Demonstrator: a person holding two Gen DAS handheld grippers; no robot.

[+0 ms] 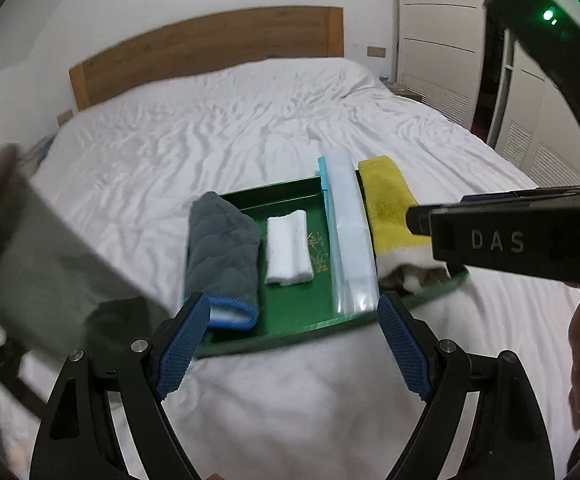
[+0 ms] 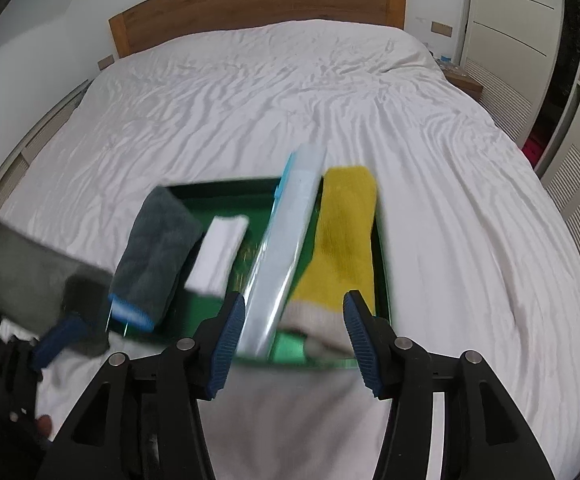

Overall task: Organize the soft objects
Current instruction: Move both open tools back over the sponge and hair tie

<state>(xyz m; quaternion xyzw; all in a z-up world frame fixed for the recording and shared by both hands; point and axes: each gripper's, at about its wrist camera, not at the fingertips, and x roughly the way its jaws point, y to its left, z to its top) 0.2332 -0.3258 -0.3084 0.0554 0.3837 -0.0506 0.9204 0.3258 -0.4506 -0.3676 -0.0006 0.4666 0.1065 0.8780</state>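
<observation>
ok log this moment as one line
left gripper open, empty | right gripper open, empty | green tray: grey cloth, white cloth, plastic bag, yellow cloth

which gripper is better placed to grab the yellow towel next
Right, probably. The right gripper is open just short of the yellow towel's near end on the green tray; the left gripper lines up nearer the grey cloth.

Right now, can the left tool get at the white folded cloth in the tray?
Probably yes. The left tool is open and empty, and the white cloth lies uncovered on the green tray between grey towel and plastic bag.
</observation>
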